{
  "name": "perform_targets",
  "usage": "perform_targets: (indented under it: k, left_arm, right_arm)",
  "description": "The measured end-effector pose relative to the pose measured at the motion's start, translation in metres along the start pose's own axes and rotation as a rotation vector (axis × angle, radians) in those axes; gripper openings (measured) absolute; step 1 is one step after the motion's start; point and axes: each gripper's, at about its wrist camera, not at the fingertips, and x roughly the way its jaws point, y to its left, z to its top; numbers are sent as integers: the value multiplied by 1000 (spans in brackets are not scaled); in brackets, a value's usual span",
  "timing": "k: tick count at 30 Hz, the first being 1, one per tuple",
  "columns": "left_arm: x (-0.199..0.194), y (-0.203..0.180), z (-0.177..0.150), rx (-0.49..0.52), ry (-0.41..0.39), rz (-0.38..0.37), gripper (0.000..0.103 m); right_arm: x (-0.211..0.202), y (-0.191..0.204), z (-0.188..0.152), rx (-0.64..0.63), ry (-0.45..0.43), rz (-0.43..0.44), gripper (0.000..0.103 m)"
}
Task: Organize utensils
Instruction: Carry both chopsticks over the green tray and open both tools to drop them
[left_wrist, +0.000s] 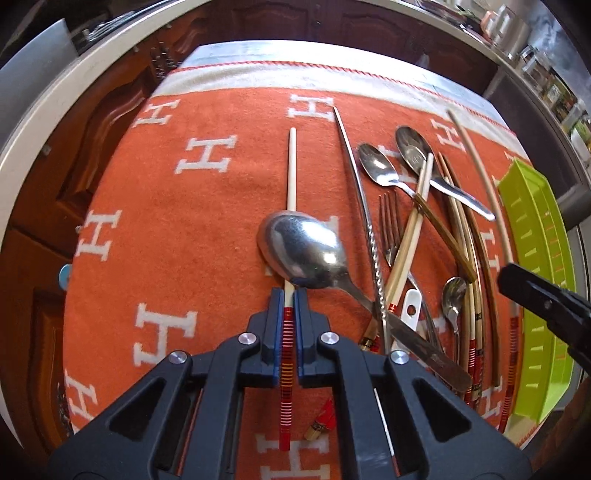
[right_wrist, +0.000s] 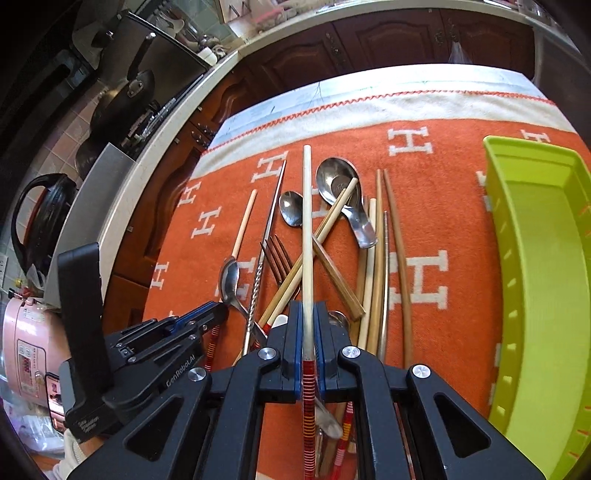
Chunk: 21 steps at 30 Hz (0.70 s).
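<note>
Left gripper was clamped on a cream chopstick lying under a big spoon. Right gripper was clamped on another chopstick above the utensil pile, left of the green tray, on the orange cloth.

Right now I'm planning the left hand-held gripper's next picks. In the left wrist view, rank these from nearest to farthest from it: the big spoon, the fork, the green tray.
1. Big spoon: just beyond the left hand-held gripper, its bowl lying over the chopstick it grips.
2. Fork: right of the spoon, in the pile.
3. Green tray: far right edge.
</note>
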Motion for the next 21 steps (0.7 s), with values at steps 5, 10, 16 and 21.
perform_targets:
  k: [5, 10, 16, 21]
  left_arm:
    - [-43, 3, -5, -45, -111, 29, 3]
    - [-88, -5, -13, -51, -202, -6, 3]
    - [-130, -33, -24, -21, -277, -45, 3]
    - [-155, -62, -29, 10, -325, -69, 3]
  right_arm:
    - [-36, -7, -11, -2, -58, 1, 6]
    - [-70, -17, -25, 9, -92, 10, 6]
    - [-108, -31, -43, 21, -128, 15, 6]
    - [-146, -52, -56, 52, -171, 20, 6]
